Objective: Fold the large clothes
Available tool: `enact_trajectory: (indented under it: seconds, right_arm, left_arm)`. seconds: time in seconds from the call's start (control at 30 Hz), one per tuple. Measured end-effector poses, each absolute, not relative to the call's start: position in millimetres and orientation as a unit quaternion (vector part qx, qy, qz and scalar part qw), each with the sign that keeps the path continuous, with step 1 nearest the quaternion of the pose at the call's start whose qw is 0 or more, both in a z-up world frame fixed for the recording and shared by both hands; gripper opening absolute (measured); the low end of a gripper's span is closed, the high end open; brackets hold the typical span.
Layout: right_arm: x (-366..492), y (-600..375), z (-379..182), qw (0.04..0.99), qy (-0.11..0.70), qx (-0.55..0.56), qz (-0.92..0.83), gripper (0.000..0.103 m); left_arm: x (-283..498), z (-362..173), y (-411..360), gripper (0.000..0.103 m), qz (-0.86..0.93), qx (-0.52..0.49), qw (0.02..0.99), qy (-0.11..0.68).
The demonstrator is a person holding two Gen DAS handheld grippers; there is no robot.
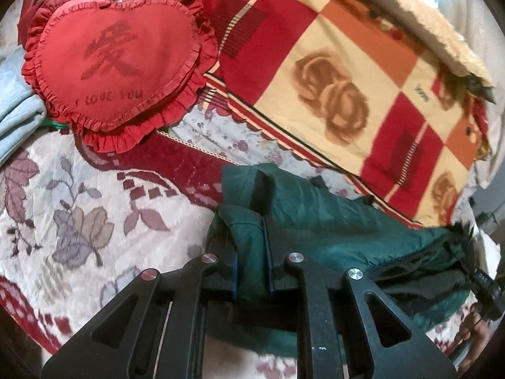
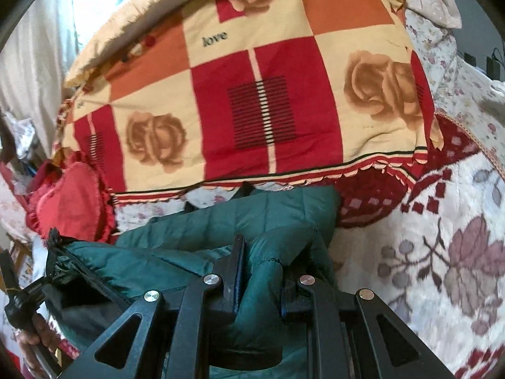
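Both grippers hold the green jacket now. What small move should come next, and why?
Probably lift both ends and draw them apart. The left gripper and right gripper each pinch a bunched fold of the green jacket, which lies crumpled on the floral blanket, so it needs spreading flat first.

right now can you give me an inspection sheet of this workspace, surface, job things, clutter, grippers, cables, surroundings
Surface: bed covered by a floral cream and maroon blanket.
Job's things: dark green quilted jacket, bunched on the blanket and pinched at two spots.
Clutter: red heart-shaped frilled pillow reading "I LOVE YOU"; folded checked quilt with rose prints behind the jacket; pale blue cloth at the far left.
Grippers: left gripper shut on a fold of the jacket; right gripper shut on another fold.
Cables: what look like plugs and leads far right, too small to be sure.
Surroundings: bright light-coloured curtain behind the quilt.
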State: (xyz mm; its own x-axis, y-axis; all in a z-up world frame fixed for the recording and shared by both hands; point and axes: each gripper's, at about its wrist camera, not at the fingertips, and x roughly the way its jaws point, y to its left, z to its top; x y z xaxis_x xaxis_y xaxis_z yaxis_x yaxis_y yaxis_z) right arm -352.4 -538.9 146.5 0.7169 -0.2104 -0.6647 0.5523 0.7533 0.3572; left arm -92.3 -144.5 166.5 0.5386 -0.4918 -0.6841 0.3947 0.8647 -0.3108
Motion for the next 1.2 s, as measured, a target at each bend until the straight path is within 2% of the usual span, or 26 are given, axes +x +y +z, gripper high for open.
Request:
enact_trajectory:
  seconds: [0.3, 0.6, 0.7, 0.9, 1.0, 1.03, 1.1, 1.13, 1.2]
  right_arm:
    - [-293, -576, 115, 0.863, 0.345, 0.285, -0.233, 0.015]
    - [-265, -595, 73, 0.847, 0.363, 0.304, -0.24, 0.015]
    - [-266, -598, 71, 0.849, 0.355, 0.316, -0.233, 0.019]
    - [-282, -593, 93, 0.869, 0.318, 0.309, -0.217, 0.033]
    - [-287, -587, 105, 0.877, 0.31, 0.299, -0.215, 0.045]
    - [-289, -586, 109, 0.878, 0.307, 0.298, -0.214, 0.052]
    - [-295, -585, 121, 0.881, 0.292, 0.297, -0.225, 0.063]
    - [-300, -585, 127, 0.882, 0.282, 0.293, -0.239, 0.071]
    - [-309, -585, 139, 0.886, 0.263, 0.292, -0.246, 0.071]
  left_arm:
    - [-34, 125, -184, 0.012, -0.224, -0.051, 0.868, 0.44]
    - [-14, 95, -209, 0.012, -0.211, -0.032, 0.87, 0.444]
    - [-12, 90, -209, 0.013, -0.21, -0.041, 0.87, 0.445]
    - [-1, 92, -196, 0.017, -0.241, -0.105, 0.846, 0.464]
    - [1, 99, -189, 0.019, -0.257, -0.116, 0.836, 0.47]
    - [1, 102, -186, 0.021, -0.262, -0.124, 0.832, 0.472]
    - [0, 107, -181, 0.026, -0.27, -0.138, 0.826, 0.474]
    - [-1, 110, -177, 0.033, -0.275, -0.147, 0.824, 0.473]
    - [-5, 118, -171, 0.05, -0.279, -0.16, 0.828, 0.46]
